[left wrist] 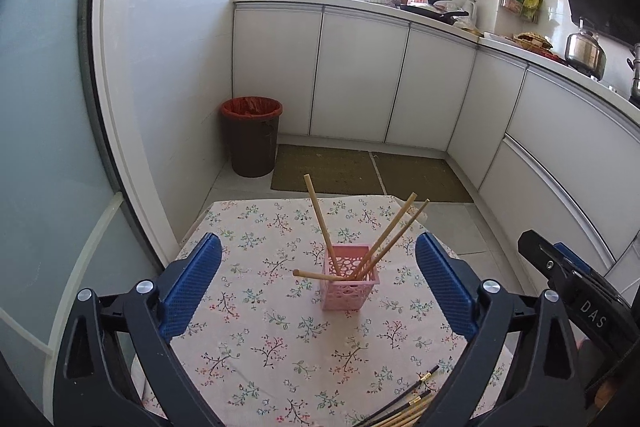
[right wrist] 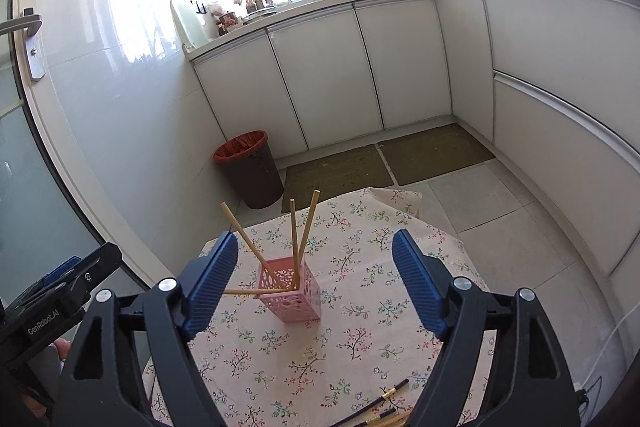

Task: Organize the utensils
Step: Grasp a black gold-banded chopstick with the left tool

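Note:
A pink perforated holder (left wrist: 350, 277) (right wrist: 290, 291) stands upright on the floral tablecloth (left wrist: 280, 339) (right wrist: 352, 339). Several wooden chopsticks (left wrist: 390, 235) (right wrist: 302, 227) lean out of it; one lies low across its rim, pointing left. More chopsticks, wooden and black with gold bands (left wrist: 408, 405) (right wrist: 380, 405), lie loose on the cloth near the front edge. My left gripper (left wrist: 318, 291) stands open, its blue pads wide on either side of the holder and short of it, with nothing between them. My right gripper (right wrist: 316, 283) is open too and holds nothing.
A dark bin with a red liner (left wrist: 252, 135) (right wrist: 250, 169) stands on the floor beyond the table, beside white cabinets (left wrist: 360, 75) (right wrist: 328, 71). Two green mats (left wrist: 372, 171) lie on the tiles. The other gripper shows at each view's edge (left wrist: 576, 287) (right wrist: 60, 287).

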Available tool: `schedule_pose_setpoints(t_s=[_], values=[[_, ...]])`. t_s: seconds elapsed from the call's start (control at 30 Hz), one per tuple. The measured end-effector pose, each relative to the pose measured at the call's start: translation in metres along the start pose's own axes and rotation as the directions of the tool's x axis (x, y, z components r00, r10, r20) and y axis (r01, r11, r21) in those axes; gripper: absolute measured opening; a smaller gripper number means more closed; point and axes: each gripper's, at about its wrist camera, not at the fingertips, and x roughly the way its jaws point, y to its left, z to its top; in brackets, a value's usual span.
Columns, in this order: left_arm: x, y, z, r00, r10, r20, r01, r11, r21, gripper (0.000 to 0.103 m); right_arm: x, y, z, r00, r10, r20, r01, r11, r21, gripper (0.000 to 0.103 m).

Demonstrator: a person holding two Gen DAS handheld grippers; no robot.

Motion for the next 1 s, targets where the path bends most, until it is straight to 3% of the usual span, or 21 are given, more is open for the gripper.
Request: schedule_pose_setpoints(t_s=[0.27, 0.4, 0.5, 0.57, 0.67, 0.73, 0.77, 0.83, 0.93, 1.0], values=[[-0.017, -0.015, -0.019, 0.999, -0.018, -0.027, 0.019, 0.999, 0.043, 0.096, -0.027, -0.018, -0.021, 1.0, 0.011, -0.02, -0.01, 1.0, 0.015, 0.095], [-0.007, -0.024, -0.039, 0.993, -0.024, -0.117, 0.036, 0.995, 0.096, 0.096, -0.042, -0.034, -0.047, 0.998, 0.012, -0.066, -0.01, 1.0, 0.029, 0.096], [0.01, -0.031, -0.061, 0.975, -0.03, -0.219, 0.065, 0.986, 0.153, 0.096, -0.05, -0.054, -0.074, 0.99, 0.024, -0.14, -0.015, 0.998, 0.067, 0.096], [0.026, -0.036, -0.076, 0.951, -0.041, -0.307, 0.102, 0.977, 0.185, 0.096, -0.053, -0.069, -0.095, 0.979, 0.039, -0.202, -0.016, 0.993, 0.114, 0.096], [0.058, -0.047, -0.104, 0.88, -0.061, -0.471, 0.183, 0.959, 0.218, 0.096, -0.051, -0.091, -0.129, 0.95, 0.063, -0.306, 0.0, 0.979, 0.202, 0.096], [0.08, -0.052, -0.124, 0.824, -0.057, -0.564, 0.218, 0.95, 0.222, 0.096, -0.045, -0.106, -0.152, 0.916, 0.09, -0.39, 0.018, 0.964, 0.266, 0.096], [0.094, -0.056, -0.136, 0.783, -0.041, -0.621, 0.23, 0.946, 0.227, 0.096, -0.042, -0.113, -0.164, 0.898, 0.101, -0.428, 0.032, 0.956, 0.292, 0.096], [0.11, -0.063, -0.157, 0.733, -0.005, -0.68, 0.239, 0.939, 0.25, 0.096, -0.036, -0.125, -0.183, 0.869, 0.112, -0.482, 0.058, 0.944, 0.324, 0.096], [0.128, -0.074, -0.174, 0.695, 0.007, -0.719, 0.264, 0.928, 0.264, 0.096, -0.032, -0.138, -0.2, 0.844, 0.118, -0.523, 0.09, 0.931, 0.354, 0.096], [0.138, -0.083, -0.178, 0.679, -0.01, -0.734, 0.282, 0.927, 0.248, 0.096, -0.032, -0.142, -0.202, 0.84, 0.123, -0.528, 0.092, 0.927, 0.362, 0.096]])
